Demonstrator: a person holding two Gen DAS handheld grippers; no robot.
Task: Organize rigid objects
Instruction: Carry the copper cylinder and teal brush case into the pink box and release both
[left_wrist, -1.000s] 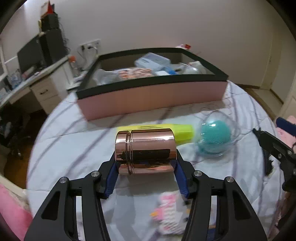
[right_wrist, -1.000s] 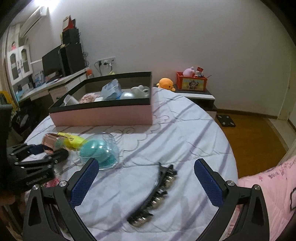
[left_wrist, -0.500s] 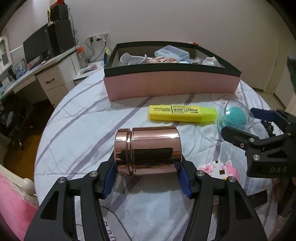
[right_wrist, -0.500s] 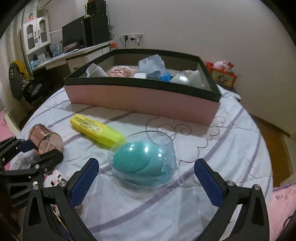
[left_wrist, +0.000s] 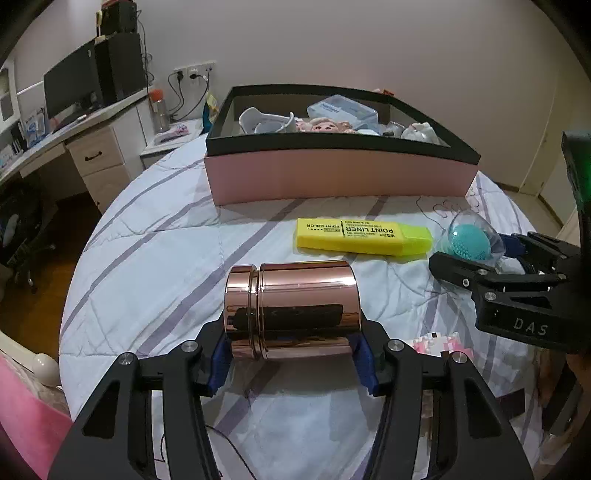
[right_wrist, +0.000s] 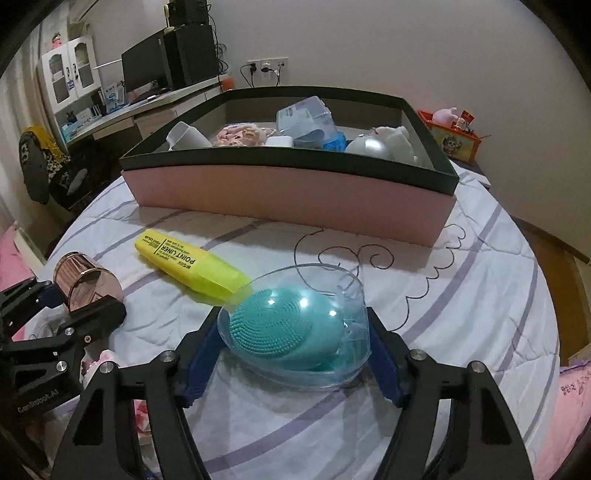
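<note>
A rose-gold metal canister (left_wrist: 295, 306) lies sideways between the blue pads of my left gripper (left_wrist: 291, 356). The jaws are closing and the pads press on its two ends. Seen from the right wrist, the canister (right_wrist: 86, 288) and left gripper (right_wrist: 74, 306) sit at the left. My right gripper (right_wrist: 293, 350) is closing on a clear case (right_wrist: 295, 332) that holds a teal bristle brush, and both pads touch the case's sides. A yellow highlighter (left_wrist: 364, 236) lies on the bed between the two grippers and the pink box (left_wrist: 332, 177) with a black rim, which holds several items.
A pink and white block toy (left_wrist: 439, 343) lies near the right gripper's body (left_wrist: 517, 314). A thin black wire (right_wrist: 369, 258) curls on the striped quilt in front of the box. A desk (left_wrist: 92, 147) with a monitor stands beyond the bed's left edge.
The right gripper swung left from a dark clip on the quilt to the clear case, and its jaws narrowed onto it. The left gripper kept its hold on the canister and shifted slightly.
</note>
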